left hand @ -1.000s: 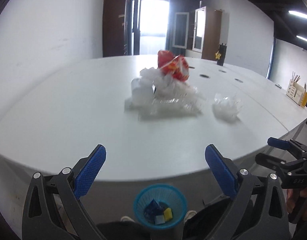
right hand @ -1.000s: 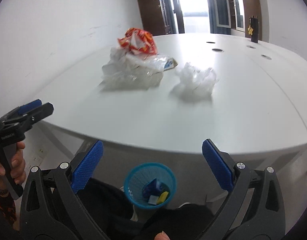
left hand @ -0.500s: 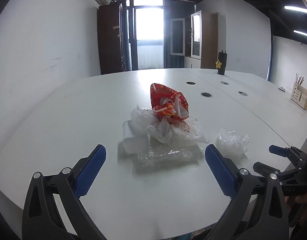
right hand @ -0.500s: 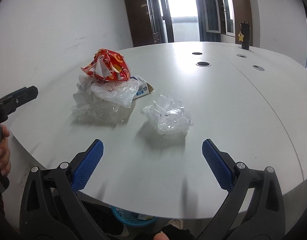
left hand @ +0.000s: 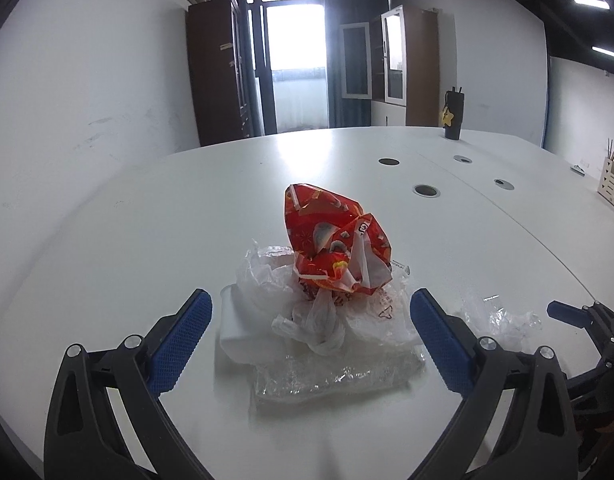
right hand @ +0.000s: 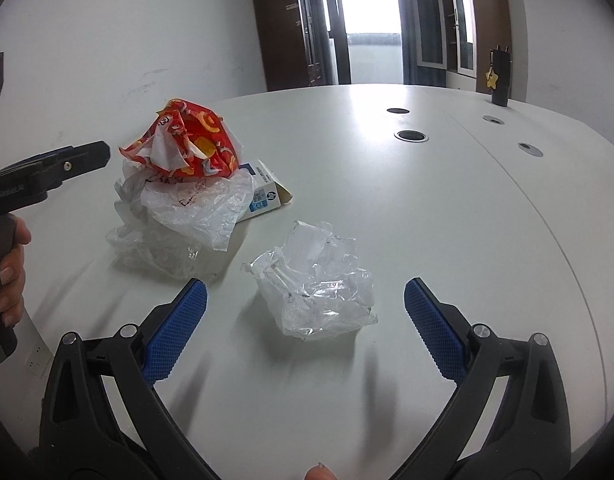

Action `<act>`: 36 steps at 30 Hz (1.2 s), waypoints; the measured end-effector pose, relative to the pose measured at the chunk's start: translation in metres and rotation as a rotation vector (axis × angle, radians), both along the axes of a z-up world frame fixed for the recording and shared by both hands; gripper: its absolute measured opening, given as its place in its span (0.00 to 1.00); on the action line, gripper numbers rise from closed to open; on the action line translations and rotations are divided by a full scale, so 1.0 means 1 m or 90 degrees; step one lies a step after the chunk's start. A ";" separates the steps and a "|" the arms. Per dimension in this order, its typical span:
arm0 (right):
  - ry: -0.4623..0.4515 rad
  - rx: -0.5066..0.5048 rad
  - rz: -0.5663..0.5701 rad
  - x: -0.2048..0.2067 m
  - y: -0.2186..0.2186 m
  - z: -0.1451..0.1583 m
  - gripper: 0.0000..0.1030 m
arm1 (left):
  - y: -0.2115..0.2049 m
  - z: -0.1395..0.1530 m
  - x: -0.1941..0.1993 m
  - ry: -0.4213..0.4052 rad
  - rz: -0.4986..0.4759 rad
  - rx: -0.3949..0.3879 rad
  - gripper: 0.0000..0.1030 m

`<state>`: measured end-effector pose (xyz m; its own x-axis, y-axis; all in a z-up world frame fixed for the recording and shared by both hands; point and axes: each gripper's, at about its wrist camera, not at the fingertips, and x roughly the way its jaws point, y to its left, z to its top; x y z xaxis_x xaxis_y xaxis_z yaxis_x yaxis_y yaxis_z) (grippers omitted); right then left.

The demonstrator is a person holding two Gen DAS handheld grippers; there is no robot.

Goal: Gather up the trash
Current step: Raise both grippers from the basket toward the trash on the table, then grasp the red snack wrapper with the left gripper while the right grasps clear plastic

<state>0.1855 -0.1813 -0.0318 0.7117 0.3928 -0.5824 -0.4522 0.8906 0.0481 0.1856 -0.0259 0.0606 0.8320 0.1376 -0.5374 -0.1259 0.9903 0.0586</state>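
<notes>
Between the wide-spread right gripper (right hand: 305, 312) fingers, crumpled clear plastic (right hand: 313, 298).

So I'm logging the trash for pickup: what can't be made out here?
- Small box: right wrist view, mostly under the plastic bags; print too small.
- White block: left wrist view, half under bags; unidentifiable.
- Bin: outside both views.
- Red wrapper: contents hidden by crumpling.

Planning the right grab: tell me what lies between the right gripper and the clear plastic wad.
Only bare table, in the right wrist view. The open right gripper frames the wad, touching nothing.
</notes>
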 end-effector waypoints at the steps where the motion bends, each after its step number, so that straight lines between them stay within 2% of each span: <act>1: -0.004 -0.004 0.002 0.001 0.001 0.001 0.92 | 0.000 -0.003 0.008 0.008 -0.002 -0.001 0.94; 5: -0.002 -0.002 0.013 0.008 0.001 -0.001 0.91 | -0.001 -0.009 0.030 0.027 -0.006 0.013 0.89; 7: 0.010 0.006 0.026 0.015 0.001 -0.006 0.85 | -0.004 -0.010 0.038 0.033 -0.015 0.020 0.87; 8: 0.015 0.013 0.029 0.018 0.001 -0.008 0.83 | -0.006 -0.011 0.042 0.036 -0.016 0.028 0.82; 9: 0.025 0.020 0.033 0.021 0.000 -0.009 0.71 | -0.007 -0.012 0.045 0.038 -0.016 0.034 0.79; 10: 0.025 0.025 0.036 0.022 -0.001 -0.009 0.65 | -0.009 -0.013 0.049 0.042 -0.018 0.038 0.75; 12: 0.028 0.030 0.032 0.023 -0.004 -0.009 0.62 | -0.010 -0.016 0.054 0.052 -0.023 0.040 0.67; 14: 0.034 0.027 0.038 0.022 -0.003 -0.011 0.55 | -0.011 -0.021 0.059 0.066 -0.027 0.040 0.47; 17: 0.034 0.028 0.041 0.021 -0.002 -0.012 0.43 | -0.012 -0.023 0.056 0.056 -0.024 0.052 0.36; 18: 0.033 0.029 0.039 0.021 -0.002 -0.012 0.36 | -0.012 -0.022 0.054 0.050 -0.025 0.051 0.34; 20: 0.025 0.024 0.037 0.019 -0.002 -0.012 0.31 | -0.012 -0.018 0.046 0.033 -0.024 0.043 0.27; 22: 0.018 0.019 0.036 0.016 0.000 -0.011 0.25 | -0.012 -0.012 0.037 0.012 -0.025 0.038 0.26; 27: 0.001 0.010 0.032 0.008 0.002 -0.005 0.22 | -0.010 0.008 0.006 -0.044 -0.028 0.015 0.25; 31: -0.017 0.004 0.028 -0.005 0.002 0.004 0.21 | -0.003 0.020 -0.034 -0.078 -0.030 -0.026 0.24; 33: -0.032 0.013 0.023 -0.016 0.001 0.012 0.21 | 0.002 0.022 -0.063 -0.112 -0.022 -0.052 0.24; 36: -0.038 0.038 0.028 -0.031 0.001 0.020 0.21 | 0.006 0.021 -0.095 -0.131 -0.020 -0.076 0.23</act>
